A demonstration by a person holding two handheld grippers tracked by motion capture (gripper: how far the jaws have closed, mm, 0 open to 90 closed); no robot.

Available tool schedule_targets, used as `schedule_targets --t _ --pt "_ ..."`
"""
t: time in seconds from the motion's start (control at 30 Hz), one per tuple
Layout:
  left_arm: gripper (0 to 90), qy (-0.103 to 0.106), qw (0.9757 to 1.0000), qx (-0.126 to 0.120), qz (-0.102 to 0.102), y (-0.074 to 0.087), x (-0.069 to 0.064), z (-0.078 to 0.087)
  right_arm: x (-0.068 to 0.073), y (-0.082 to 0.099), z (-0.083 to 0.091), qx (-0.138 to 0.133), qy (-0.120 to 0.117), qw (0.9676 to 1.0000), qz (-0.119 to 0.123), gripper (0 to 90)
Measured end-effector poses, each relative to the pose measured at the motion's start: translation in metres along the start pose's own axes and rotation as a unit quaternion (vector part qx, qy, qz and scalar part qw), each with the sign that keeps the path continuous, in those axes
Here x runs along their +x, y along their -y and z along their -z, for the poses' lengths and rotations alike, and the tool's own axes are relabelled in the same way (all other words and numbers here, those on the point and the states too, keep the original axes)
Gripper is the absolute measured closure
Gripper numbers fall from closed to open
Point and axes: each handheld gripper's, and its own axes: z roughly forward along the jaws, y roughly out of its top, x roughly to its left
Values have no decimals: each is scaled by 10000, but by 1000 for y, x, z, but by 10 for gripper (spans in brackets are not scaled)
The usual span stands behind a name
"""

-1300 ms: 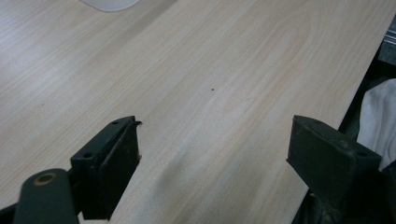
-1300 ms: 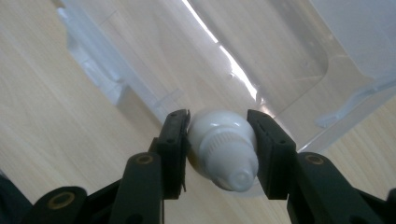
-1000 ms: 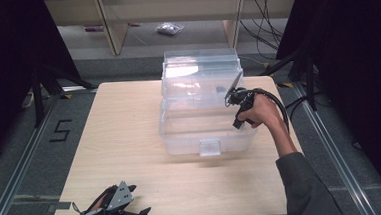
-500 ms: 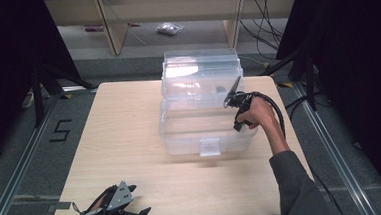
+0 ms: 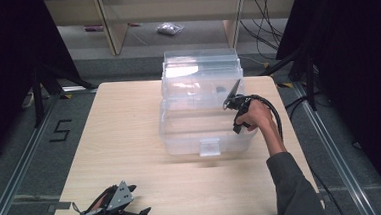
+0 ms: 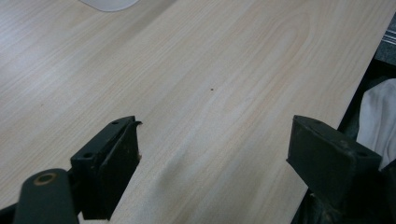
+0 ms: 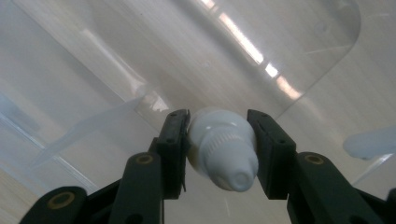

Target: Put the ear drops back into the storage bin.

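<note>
- I'm working over a light wooden rectangular table [image 5: 130,141] with a pale grain and rounded corners; from the left gripper view its surface [image 6: 210,70] shows fine grain lines and one tiny dark speck.
- Directly on it, towards the far right, I see a large clear plastic storage box [image 5: 200,132] with a small clear latch tab on its near wall; its clear hinged lid stands raised at the back.
- At the near left edge, I see the black left gripper [image 5: 135,214] lying low on the tabletop, its jaws spread wide apart with bare wood between them.
- The table stands on a grey floor [image 5: 26,162] marked with a black "5" to its left.
</note>
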Motion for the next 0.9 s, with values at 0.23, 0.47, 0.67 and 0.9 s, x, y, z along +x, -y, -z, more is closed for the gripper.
schedule_targets --t 0.23,0.47,0.67,0.9 --pt "161 3 10000 -16 -4 0 -1 0 1 -3 -4 24 37 10000 -32 601" --pt "161 39 9999 -7 109 0 -2 -1 1 -2 -12 25 -146 9998 -91 601" --pt "161 -10 10000 -10 -9 0 0 0 -2 -2 -16 30 10 10000 74 601" --pt "161 0 10000 -17 -1 0 0 0 -2 -2 -19 199 103 9997 63 601"
